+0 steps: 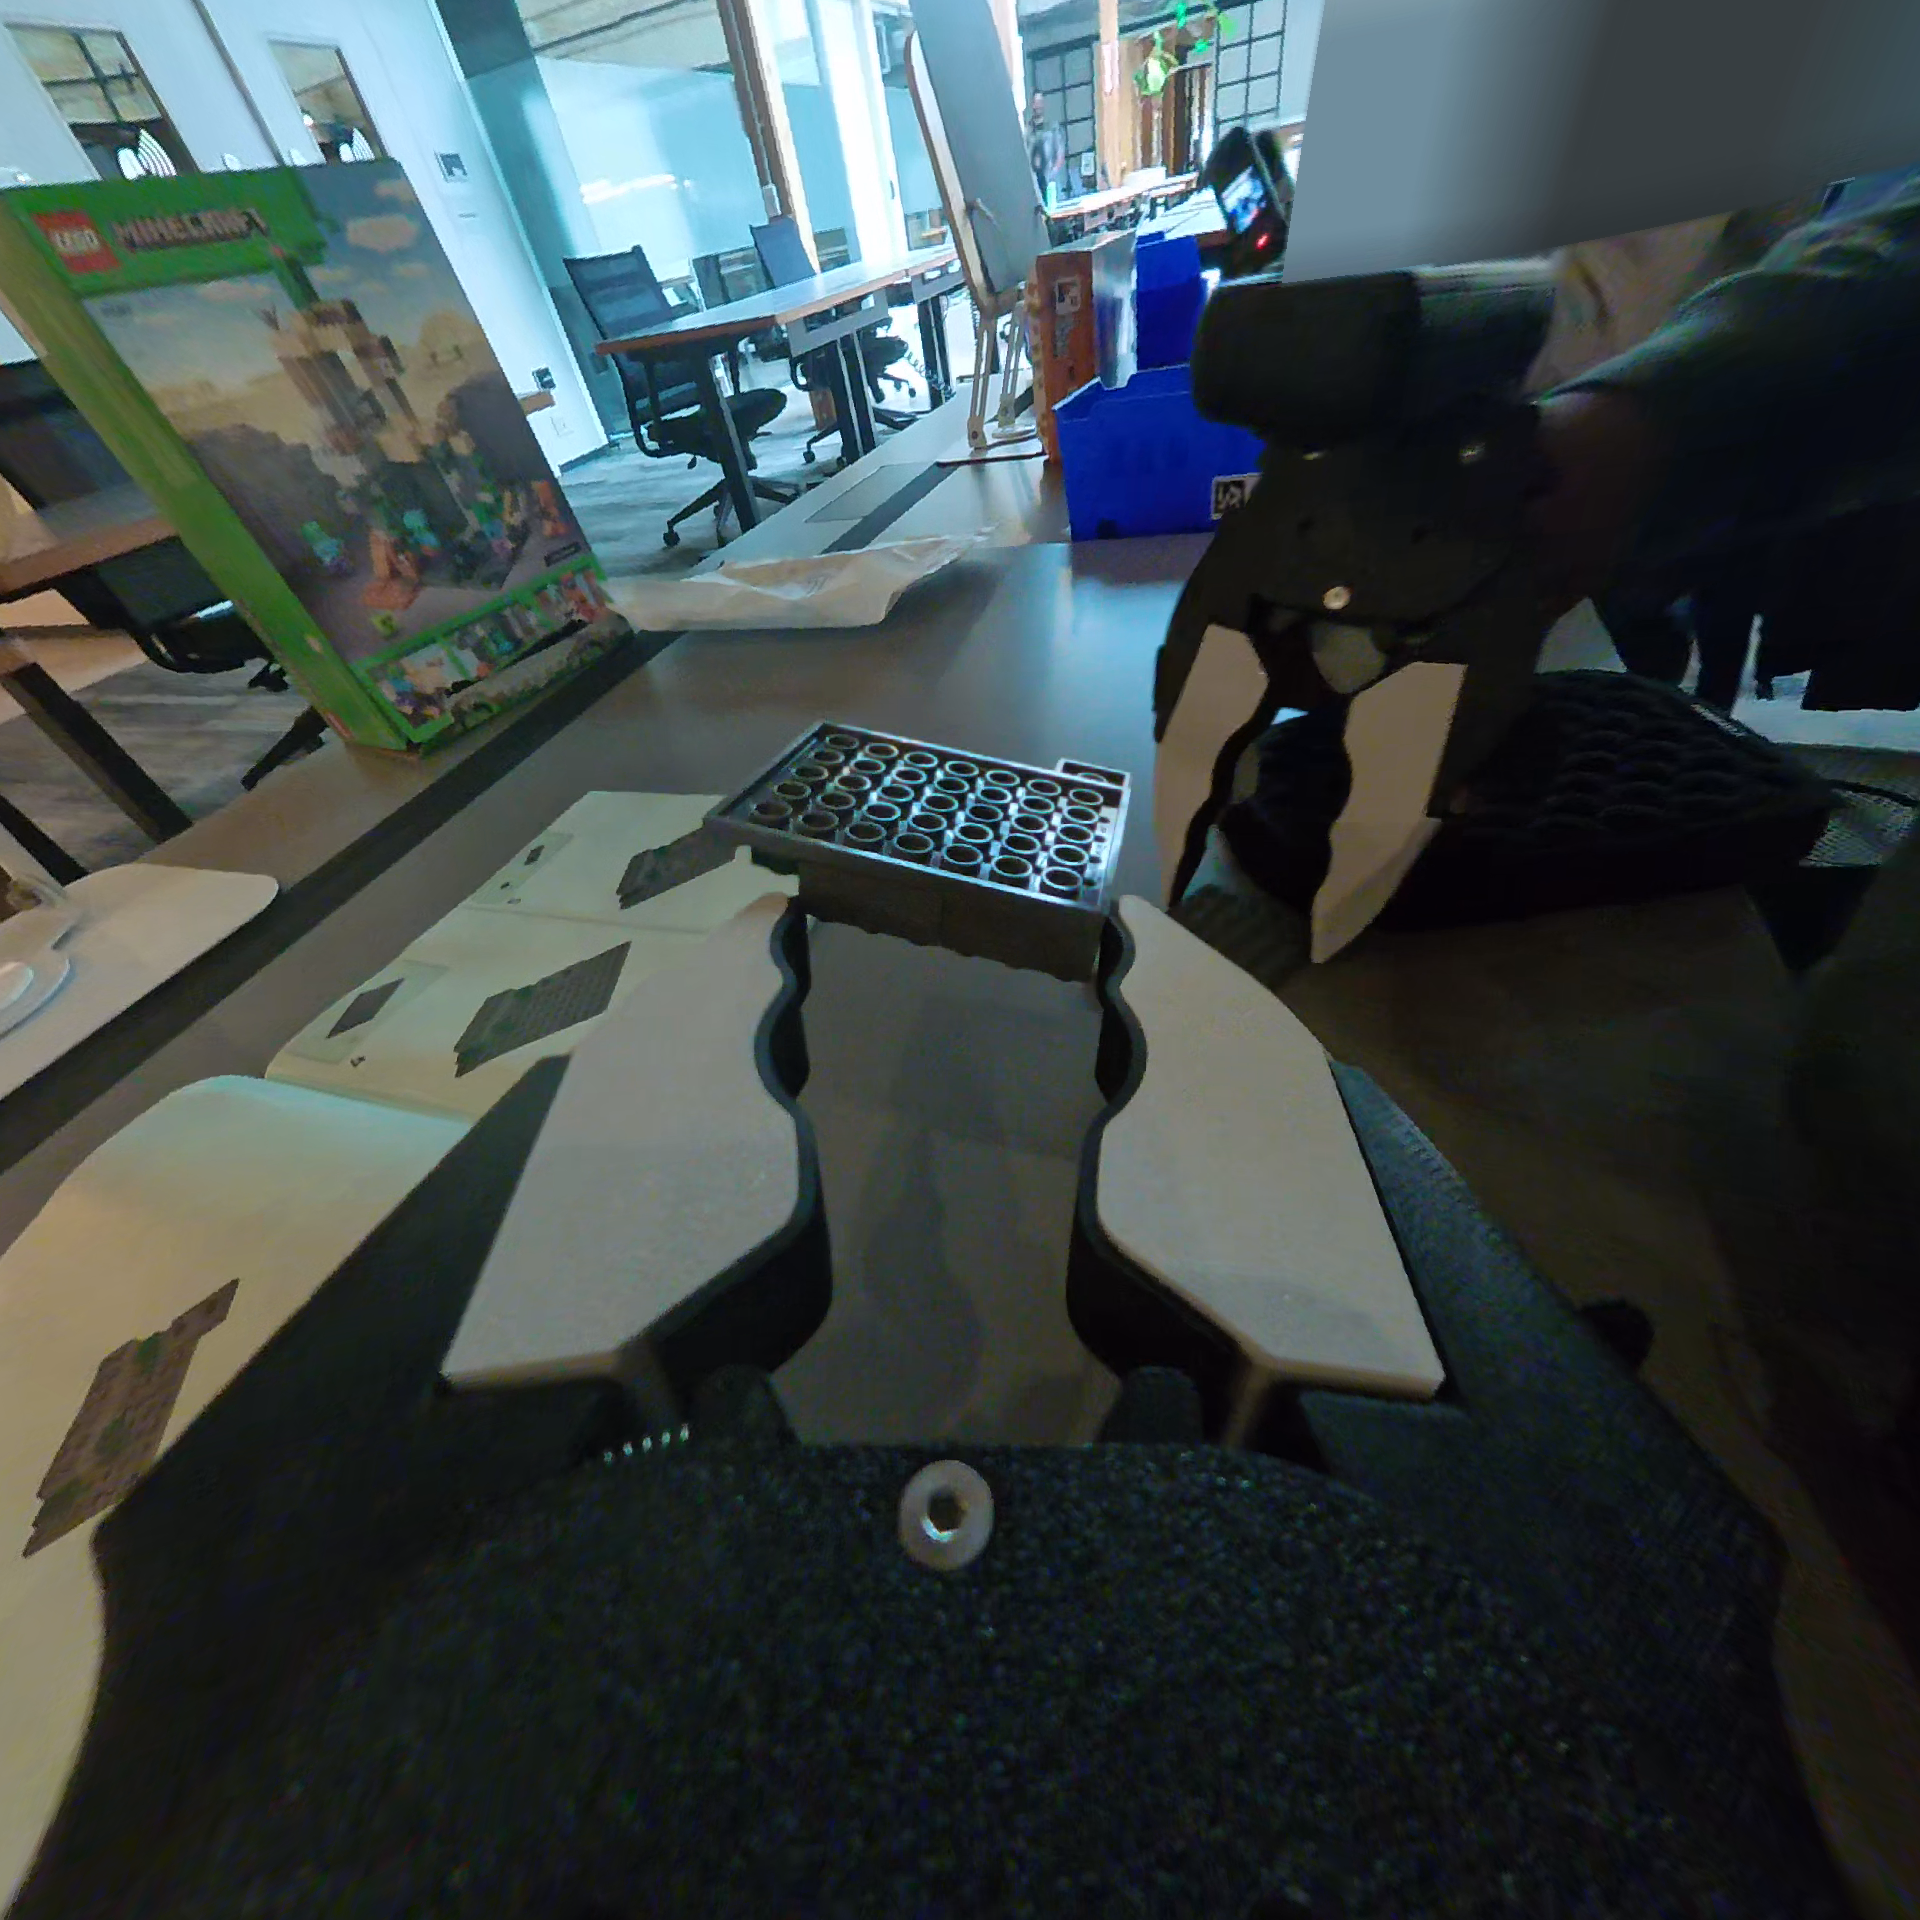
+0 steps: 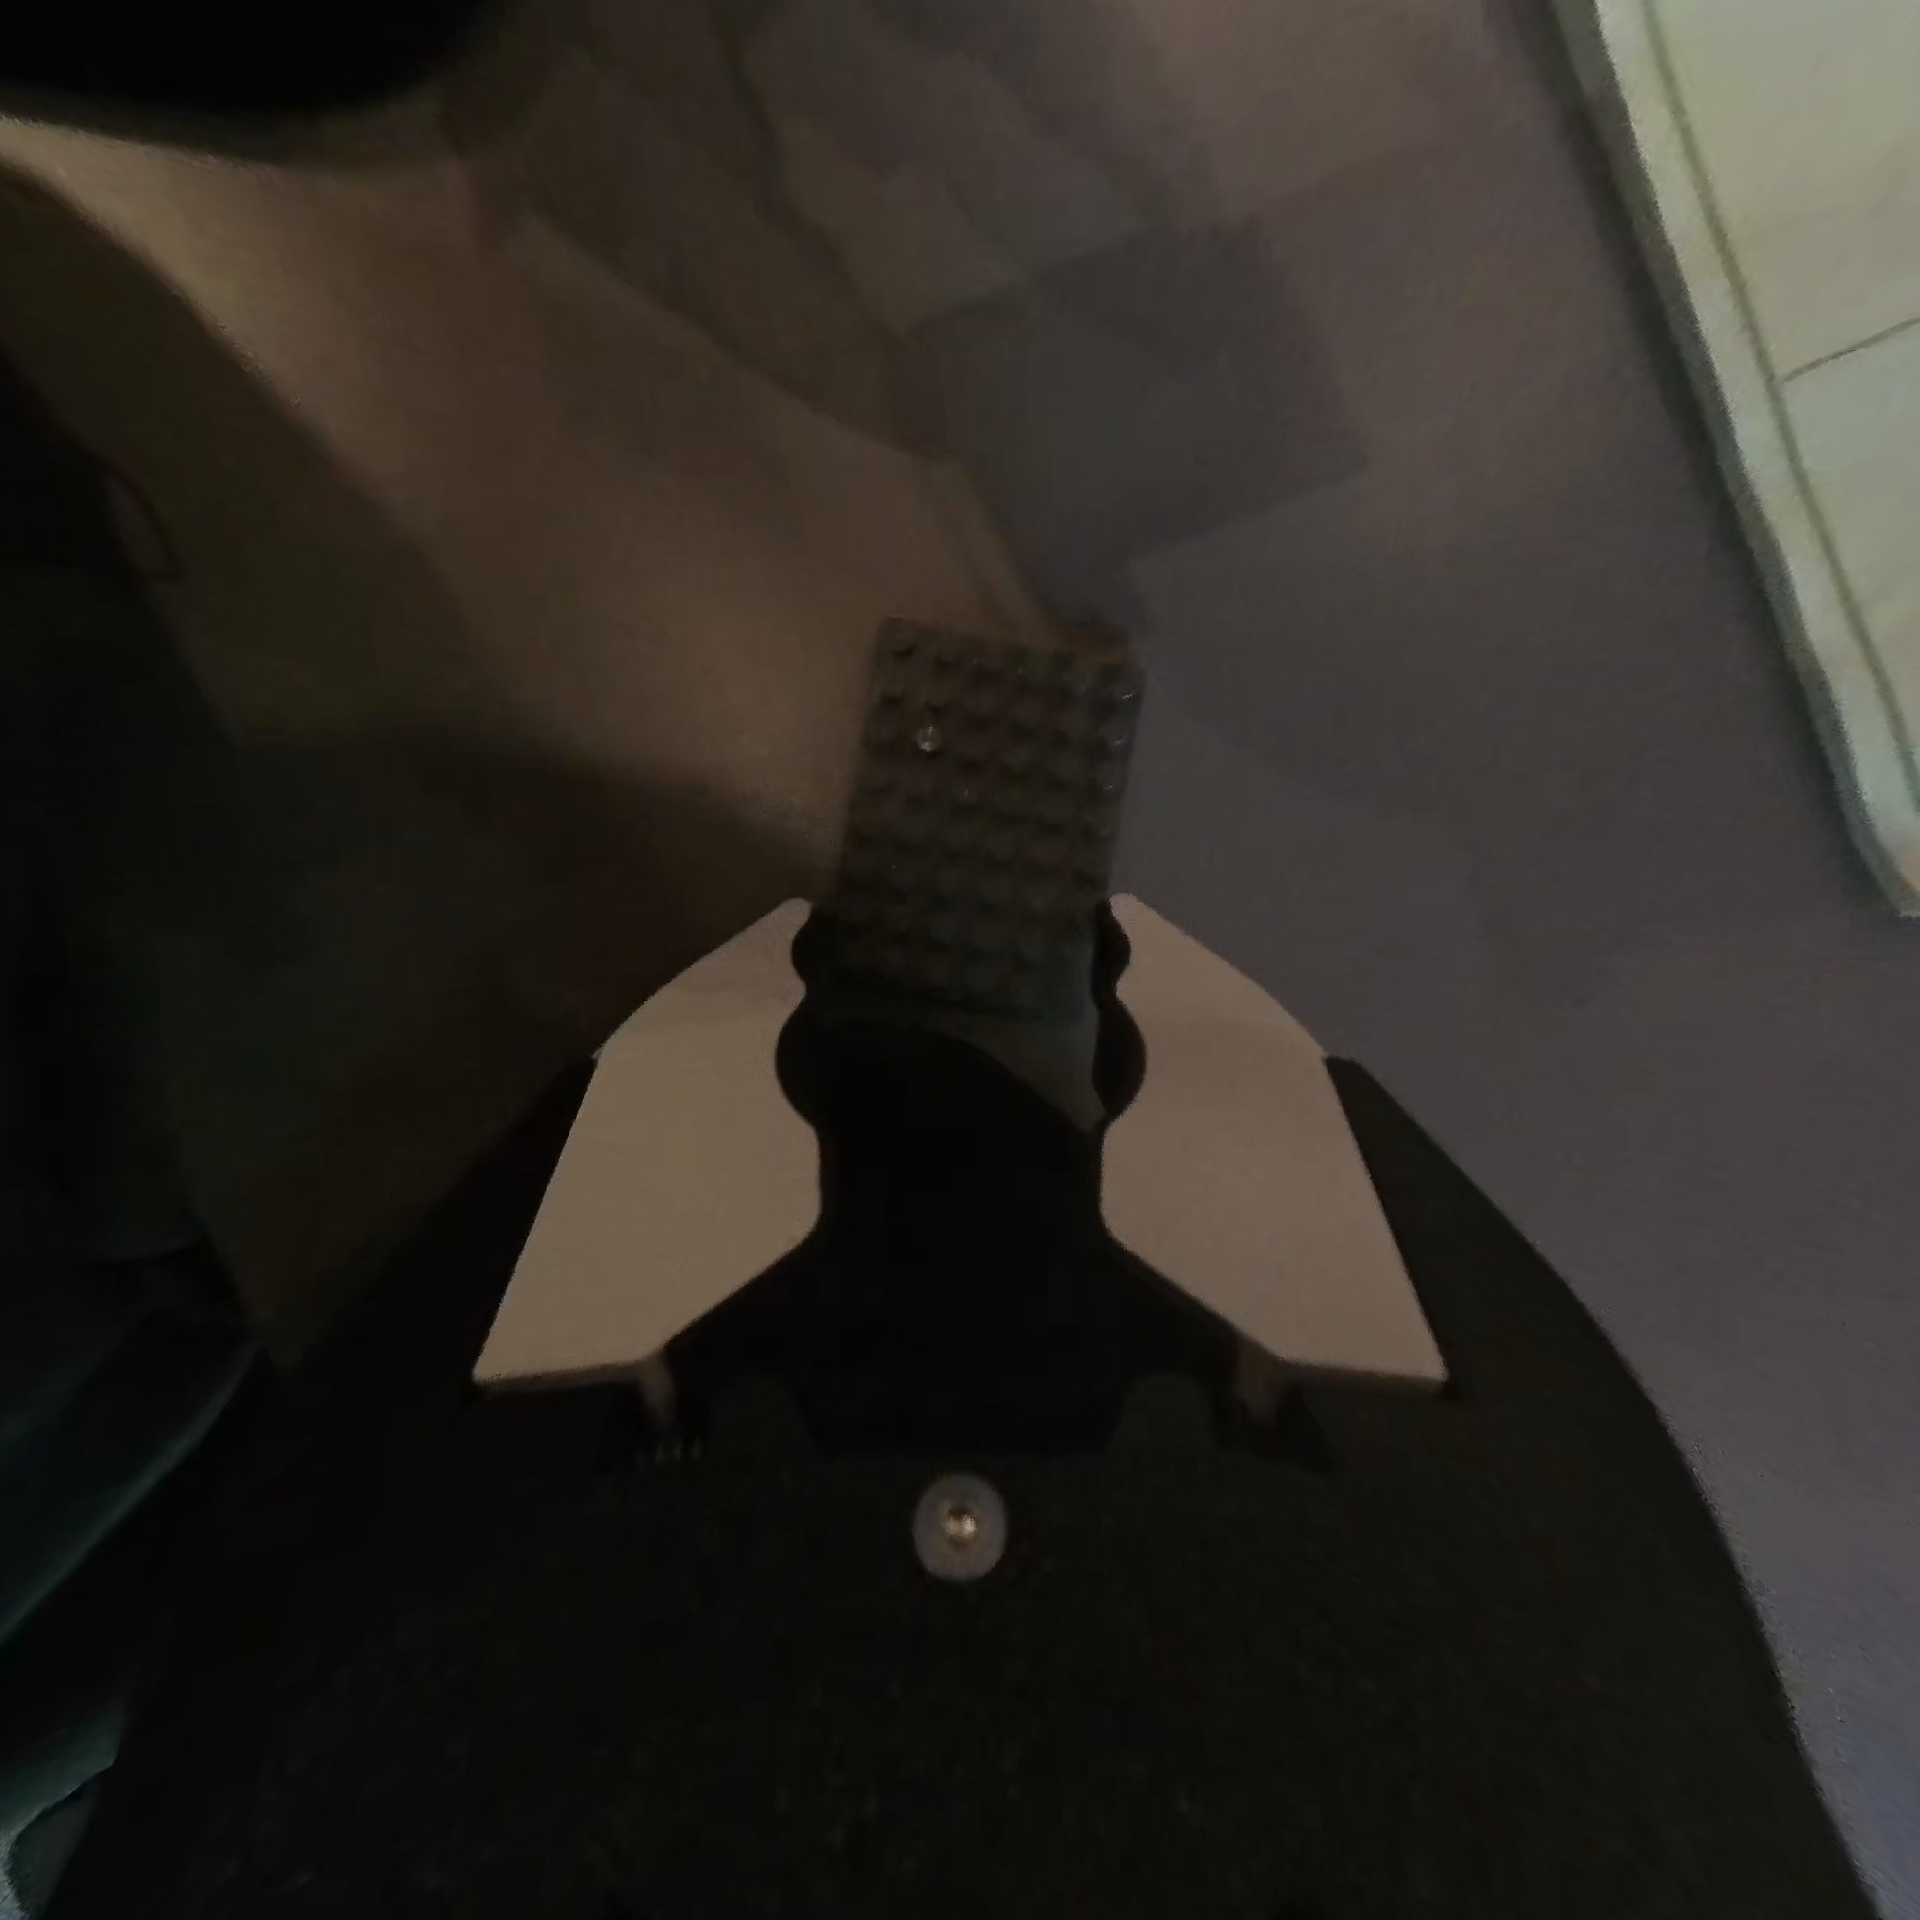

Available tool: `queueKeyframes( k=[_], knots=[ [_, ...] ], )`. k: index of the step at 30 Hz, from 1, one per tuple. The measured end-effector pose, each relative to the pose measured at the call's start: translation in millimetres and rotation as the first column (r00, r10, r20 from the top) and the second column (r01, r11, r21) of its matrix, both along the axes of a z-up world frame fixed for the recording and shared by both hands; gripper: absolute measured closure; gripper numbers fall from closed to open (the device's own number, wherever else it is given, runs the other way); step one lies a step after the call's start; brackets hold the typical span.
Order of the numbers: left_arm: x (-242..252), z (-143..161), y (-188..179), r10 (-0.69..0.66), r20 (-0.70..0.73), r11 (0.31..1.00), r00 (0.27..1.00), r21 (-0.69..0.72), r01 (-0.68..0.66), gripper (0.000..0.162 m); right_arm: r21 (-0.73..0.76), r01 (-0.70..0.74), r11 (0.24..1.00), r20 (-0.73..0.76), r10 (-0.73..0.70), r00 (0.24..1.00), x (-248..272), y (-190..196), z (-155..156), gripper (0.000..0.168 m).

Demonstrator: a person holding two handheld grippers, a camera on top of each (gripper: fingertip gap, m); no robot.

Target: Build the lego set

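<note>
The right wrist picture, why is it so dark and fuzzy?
Right wrist view: dim and underlit, soft blur, only the studded plate between the fingers reads clearly. Left wrist view: bright daylight, sharp on the upside-down plate, with wide-angle bending at the edges.

Open office: desks (image 1: 790, 301), swivel chairs (image 1: 691, 400), glass partitions (image 1: 644, 208)

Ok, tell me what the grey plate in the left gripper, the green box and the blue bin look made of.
Grey plate: moulded hard plastic, dull sheen, its crisp round tubes facing up.
Green box: printed cardboard, slightly glossy, with folded edges.
Blue bin: probably rigid plastic, uniform saturated colour, smooth walls; too far off to be sure.
</note>
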State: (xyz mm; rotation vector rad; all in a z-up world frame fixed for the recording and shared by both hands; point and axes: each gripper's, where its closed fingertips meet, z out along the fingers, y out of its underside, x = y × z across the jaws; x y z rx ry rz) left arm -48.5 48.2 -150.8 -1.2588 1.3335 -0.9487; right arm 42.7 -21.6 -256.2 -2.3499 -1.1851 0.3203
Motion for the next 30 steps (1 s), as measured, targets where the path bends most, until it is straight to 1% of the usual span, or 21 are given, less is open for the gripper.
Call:
queueKeyframes(
  k=[4,6,7,8,9,10,11,12,13,14,16,17,18,19,20,21,23,26,28,30],
  knots=[
    [-2.0,1.8,-2.8,-0.001,0.003,1.000,1.000,0.010,0.001,0.109,-0.054,-0.015,0.998,-0.074,0.011,0.997,-3.0,4.1,4.7,0.121],
    [-2.5,2.6,-3.2,0.001,0.004,1.000,1.000,0.014,-0.001,0.109,-0.123,-0.005,0.992,-0.194,-0.019,0.981,-13.0,5.8,13.7,0.122],
    [-2.8,3.5,-3.0,0.003,0.006,1.000,1.000,0.019,-0.003,0.109,-0.157,-0.001,0.988,-0.285,-0.045,0.958,-19.3,8.4,22.8,0.149],
    [-3.1,4.6,-2.7,0.005,0.009,1.000,1.000,0.023,-0.005,0.110,-0.204,0.001,0.979,-0.376,-0.080,0.923,-24.9,11.7,32.7,0.166],
    [-3.6,5.3,-2.3,0.006,0.011,1.000,1.000,0.022,-0.006,0.109,-0.265,-0.008,0.964,-0.429,-0.111,0.896,-28.0,13.5,38.3,0.165],
    [-4.0,5.6,-1.8,0.007,0.012,1.000,1.000,0.020,-0.007,0.109,-0.300,-0.013,0.954,-0.442,-0.128,0.888,-28.3,16.2,39.2,0.156],
    [-4.2,5.5,-0.9,0.010,0.012,1.000,1.000,0.019,-0.011,0.109,-0.307,-0.010,0.952,-0.440,-0.132,0.888,-27.2,19.8,38.3,0.154],
    [-4.7,5.3,0.0,0.014,0.011,1.000,1.000,0.020,-0.015,0.109,-0.304,-0.015,0.952,-0.441,-0.127,0.889,-26.7,22.7,38.6,0.161],
    [-5.2,5.3,0.6,0.017,0.011,1.000,1.000,0.021,-0.018,0.109,-0.285,-0.027,0.958,-0.437,-0.105,0.893,-26.4,25.1,39.1,0.163],
    [-5.6,5.6,1.4,0.020,0.012,1.000,1.000,0.020,-0.020,0.109,-0.232,-0.043,0.972,-0.406,-0.057,0.912,-24.4,28.2,36.9,0.161],
    [-6.4,5.2,3.2,0.024,0.015,1.000,1.000,0.014,-0.024,0.109,-0.076,-0.122,0.990,-0.286,0.095,0.953,-17.5,34.0,28.2,0.145],
    [-6.7,4.9,4.2,0.025,0.015,1.000,1.000,0.012,-0.026,0.109,-0.009,-0.168,0.986,-0.234,0.161,0.959,-14.9,37.6,25.0,0.142],
    [-6.7,4.6,5.0,0.026,0.014,1.000,1.000,0.011,-0.026,0.109,0.046,-0.218,0.975,-0.192,0.223,0.956,-13.5,40.6,22.6,0.138],
    [-6.6,4.2,5.4,0.025,0.013,1.000,1.000,0.008,-0.025,0.108,0.087,-0.274,0.958,-0.155,0.285,0.946,-13.1,42.4,20.1,0.130],
    [-6.4,3.9,5.4,0.024,0.012,1.000,1.000,0.006,-0.024,0.108,0.112,-0.326,0.939,-0.106,0.337,0.935,-11.4,44.3,16.2,0.127],
    [-6.2,3.5,5.1,0.023,0.010,1.000,1.000,0.006,-0.023,0.108,0.122,-0.378,0.918,-0.052,0.386,0.921,-9.2,46.4,11.6,0.121],
    [-5.9,2.6,4.4,0.021,0.006,1.000,1.000,0.007,-0.021,0.109,0.110,-0.460,0.881,0.002,0.463,0.887,-8.5,49.9,6.3,0.110],
    [-5.2,1.3,4.9,0.024,-0.002,1.000,1.000,0.009,-0.024,0.109,0.060,-0.537,0.842,0.020,0.537,0.844,-10.6,55.9,2.0,0.102],
    [-5.8,1.7,5.7,0.030,-0.001,1.000,1.000,0.009,-0.030,0.109,0.021,-0.574,0.819,-0.008,0.574,0.819,-11.2,56.8,-1.0,0.101],
    [-6.5,1.4,6.9,0.036,-0.001,0.999,0.999,0.005,-0.036,0.109,0.013,-0.589,0.808,-0.062,0.588,0.806,-12.7,58.3,-1.7,0.112]
  ],
)
